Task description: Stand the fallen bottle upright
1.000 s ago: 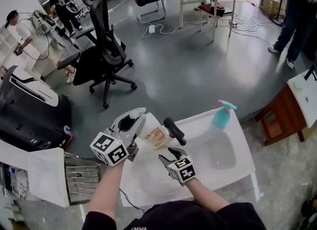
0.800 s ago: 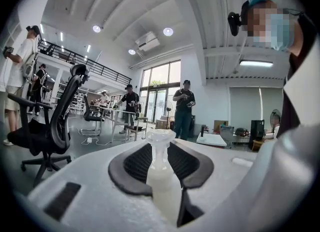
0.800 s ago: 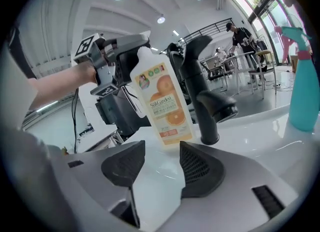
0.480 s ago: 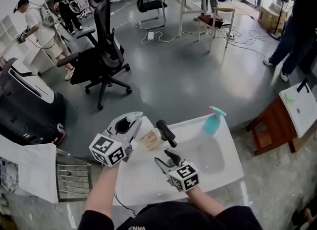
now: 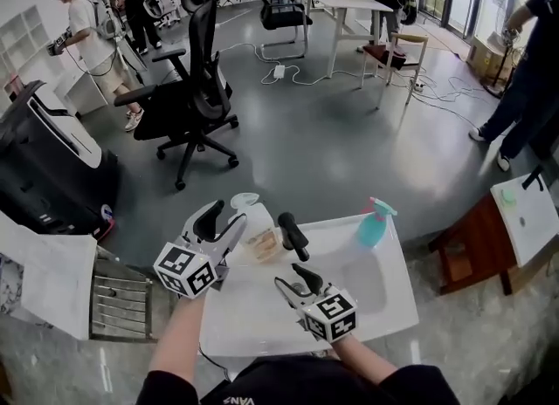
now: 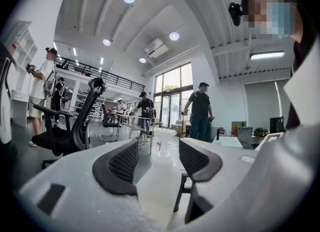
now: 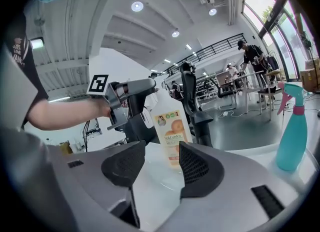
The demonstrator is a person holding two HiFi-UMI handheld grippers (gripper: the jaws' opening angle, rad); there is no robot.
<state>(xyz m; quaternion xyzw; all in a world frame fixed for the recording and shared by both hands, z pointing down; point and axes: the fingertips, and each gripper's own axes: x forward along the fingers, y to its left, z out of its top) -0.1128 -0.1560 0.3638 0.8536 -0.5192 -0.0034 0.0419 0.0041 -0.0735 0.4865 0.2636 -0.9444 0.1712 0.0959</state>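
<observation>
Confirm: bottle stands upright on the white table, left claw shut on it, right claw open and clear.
No. The left claw is not shut on the bottle: its jaws have just been opening and stand apart, pads off it, bottle between them, per the left gripper view. Rest holds: upright on the white table, right claw open and clear.

White table (image 5: 253, 318): upright bottle (image 5: 259, 243), teal spray bottle (image 5: 373, 225).

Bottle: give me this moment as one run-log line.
bottle: upright on table | left gripper: jaws just opening, bottle between, ungripped | right gripper: open, empty
</observation>
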